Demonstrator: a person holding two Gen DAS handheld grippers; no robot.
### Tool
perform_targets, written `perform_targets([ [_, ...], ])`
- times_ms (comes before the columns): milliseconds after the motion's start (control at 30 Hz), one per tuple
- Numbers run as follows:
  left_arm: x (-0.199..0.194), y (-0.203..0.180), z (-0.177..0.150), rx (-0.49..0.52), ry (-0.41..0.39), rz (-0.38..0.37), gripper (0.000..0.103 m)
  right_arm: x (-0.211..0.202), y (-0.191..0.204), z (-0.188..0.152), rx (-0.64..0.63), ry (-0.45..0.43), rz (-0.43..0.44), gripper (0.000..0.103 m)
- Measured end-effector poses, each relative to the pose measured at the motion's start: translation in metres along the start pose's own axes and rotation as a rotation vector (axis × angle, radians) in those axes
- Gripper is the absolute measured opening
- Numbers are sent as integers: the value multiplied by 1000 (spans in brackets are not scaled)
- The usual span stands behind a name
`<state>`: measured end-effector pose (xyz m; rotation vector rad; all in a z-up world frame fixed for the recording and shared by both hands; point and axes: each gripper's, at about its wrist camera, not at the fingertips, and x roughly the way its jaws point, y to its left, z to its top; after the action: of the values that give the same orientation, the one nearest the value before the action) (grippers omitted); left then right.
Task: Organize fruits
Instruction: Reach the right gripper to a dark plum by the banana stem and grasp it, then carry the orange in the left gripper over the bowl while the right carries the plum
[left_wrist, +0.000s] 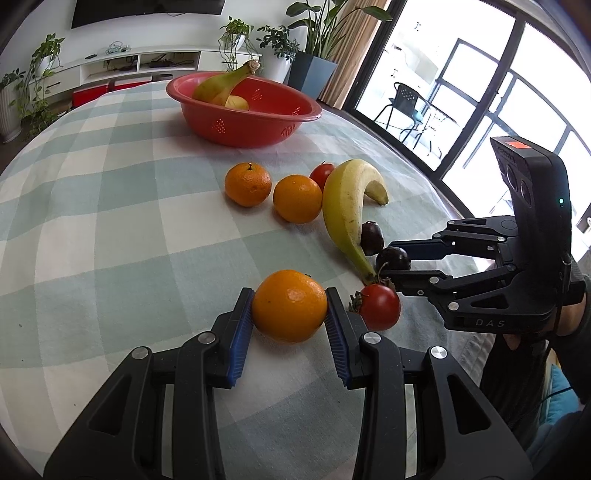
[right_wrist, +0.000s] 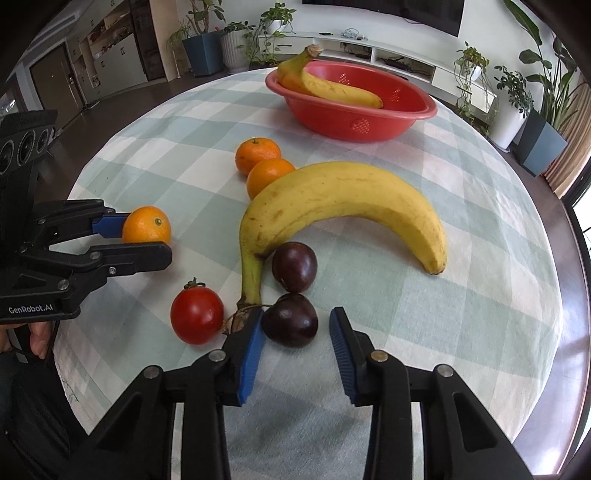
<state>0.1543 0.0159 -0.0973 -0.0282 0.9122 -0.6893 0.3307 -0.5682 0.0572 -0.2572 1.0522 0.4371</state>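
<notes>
My left gripper is shut on an orange that rests on the checked tablecloth; it also shows in the right wrist view. My right gripper is open around a dark plum; the left pad touches it, the right pad stands apart. A second plum, a tomato and a large banana lie close by. Two more oranges and another tomato lie farther back. A red colander bowl holds a banana.
The round table carries a green-and-white checked cloth. Its edge curves near the right gripper. Plants, a white TV cabinet and a glass balcony door stand beyond the table.
</notes>
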Motion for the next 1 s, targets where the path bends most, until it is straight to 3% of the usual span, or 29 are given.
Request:
perform_targets([
  [67, 1, 0, 0, -1, 3, 2, 35, 0, 1, -1, -10, -4, -1, 30],
  [367, -1, 0, 1, 2, -7, 20, 35, -14, -12, -11, 70, -14, 11, 30],
  [767, -18, -11, 20, 24, -27, 64, 35, -43, -43, -16, 169, -93, 16, 30],
  [900, -16, -16, 22, 27, -18, 64, 35, -45, -47, -15, 210, -94, 60, 30],
  [967, -14, -19, 21, 28, -10, 65, 35, -34, -36, -16, 89, -18, -111, 30],
  [1000, -13, -19, 20, 25, -8, 63, 35, -28, -30, -18, 32, 19, -154, 30],
])
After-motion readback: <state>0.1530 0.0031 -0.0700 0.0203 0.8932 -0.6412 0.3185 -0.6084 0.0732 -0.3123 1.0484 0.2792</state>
